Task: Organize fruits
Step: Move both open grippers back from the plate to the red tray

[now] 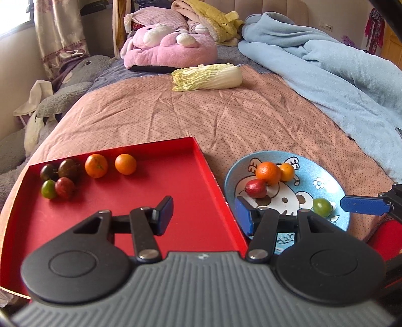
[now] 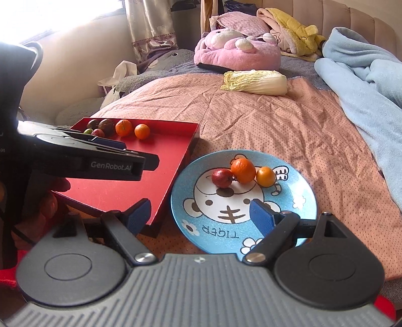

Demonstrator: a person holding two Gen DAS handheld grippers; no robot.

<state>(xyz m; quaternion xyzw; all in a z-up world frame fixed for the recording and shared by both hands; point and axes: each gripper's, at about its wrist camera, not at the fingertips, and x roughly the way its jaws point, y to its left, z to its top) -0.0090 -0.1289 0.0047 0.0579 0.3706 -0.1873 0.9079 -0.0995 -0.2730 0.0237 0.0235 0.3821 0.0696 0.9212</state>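
Indoors, on a pink dotted bedspread (image 1: 251,120): red tray (image 1: 176,226) bearing two oranges, four small tomatoes; blue plate (image 2: 299,186) just beside, holding two oranges, one red tomato, one green. Left gripper (image 1: 204,213), right gripper (image 2: 198,213): agape, empty.

A big bed (image 1: 226,120) fills the middle of both views. It has a pink cover with tiny dark dots and lots of wrinkles. On the right side lies a soft light blue blanket (image 1: 326,75), all bunched up. At the top middle sits a pink plush bunny (image 1: 168,47), with a yellow fluffy robe (image 1: 216,22) just behind it. A grey plush toy (image 1: 70,83) lies along the left edge of the bed. Behind the pillows stands a padded beige headboard (image 2: 339,17). At the upper left hangs a flowered curtain (image 1: 60,30) beside a bright window (image 2: 50,15). Sunlight comes in there. The wall (image 2: 83,63) under the window is cream.
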